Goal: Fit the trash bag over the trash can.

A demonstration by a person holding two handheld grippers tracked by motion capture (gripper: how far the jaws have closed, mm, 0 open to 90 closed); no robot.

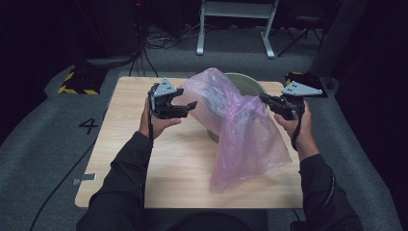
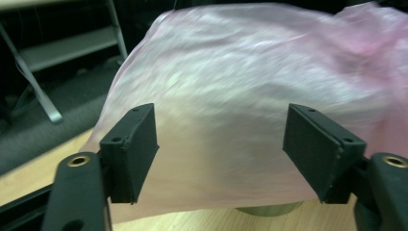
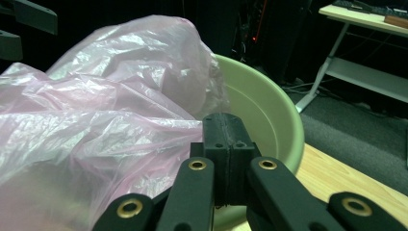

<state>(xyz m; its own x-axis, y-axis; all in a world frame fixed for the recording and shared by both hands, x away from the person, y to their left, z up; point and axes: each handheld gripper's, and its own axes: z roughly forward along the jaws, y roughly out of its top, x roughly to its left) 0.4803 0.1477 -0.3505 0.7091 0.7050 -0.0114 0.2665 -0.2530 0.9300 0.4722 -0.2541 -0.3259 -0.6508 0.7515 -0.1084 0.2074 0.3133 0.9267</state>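
Left tongs [image 1: 191, 107]: jaws apart, nothing between them. In the left gripper view the 2 pads stand wide, with the pink plastic bag [image 2: 250, 96] just ahead of them, not pinched. Pads do not appear to touch the film, though the blur leaves that unsure.

Right tongs [image 1: 263, 98]: jaws together. In the right gripper view the pads meet flush, with the bag's film bunched right against them on the left side. Looks like a pinch on the bag's edge, but I cannot tell for sure that film sits between the pads.

Bag lies between the 2 tongs, draped over the near-left part of the green bowl [image 1: 248, 84]. Its long axis runs from the puffed end at the bowl rim down toward the near-right corner of the table [image 1: 144, 144], where the loose tail rests on the wood.

Key relation: the puffed end faces the left tongs squarely, just ahead of the open jaws. The left hand is the free one for the next grab.

Count: 1 bag, 1 bowl, 2 tongs, 1 table.
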